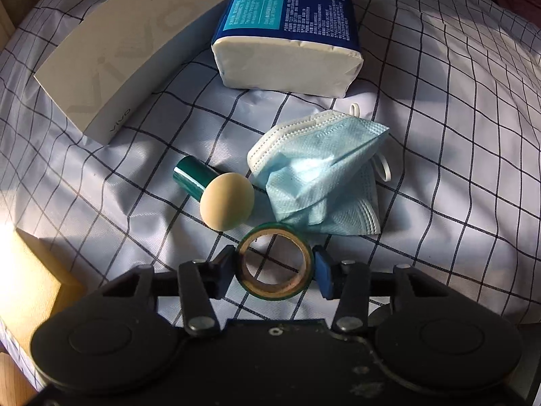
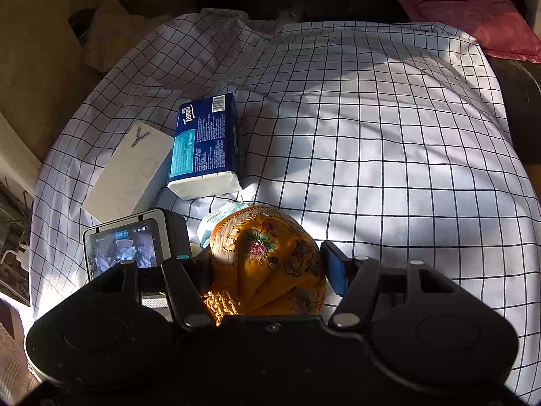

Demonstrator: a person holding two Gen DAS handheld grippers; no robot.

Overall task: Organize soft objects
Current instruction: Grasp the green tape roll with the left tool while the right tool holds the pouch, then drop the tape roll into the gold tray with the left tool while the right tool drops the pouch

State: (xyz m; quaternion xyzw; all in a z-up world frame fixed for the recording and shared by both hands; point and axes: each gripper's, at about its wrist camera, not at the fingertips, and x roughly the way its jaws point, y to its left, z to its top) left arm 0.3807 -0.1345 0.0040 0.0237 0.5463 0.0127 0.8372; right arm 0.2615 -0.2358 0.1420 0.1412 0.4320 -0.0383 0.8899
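My left gripper (image 1: 274,264) is shut on a green tape roll (image 1: 257,291), held just above the checked sheet (image 1: 439,135). Just ahead lie a beige sponge puff on a teal handle (image 1: 226,200) and a crumpled blue face mask (image 1: 321,172). A blue tissue pack (image 1: 290,23) lies further back. My right gripper (image 2: 268,267) is shut on a folded orange embroidered cloth (image 2: 270,260). The mask (image 2: 219,218) peeks out behind the cloth, and the tissue pack (image 2: 206,142) lies beyond it.
A white phone box lies at the left (image 1: 118,50), also in the right wrist view (image 2: 132,172). The left gripper's camera screen (image 2: 125,250) sits left of the cloth. A pink cushion (image 2: 466,3) lies at the far right. The bed edge drops off at left.
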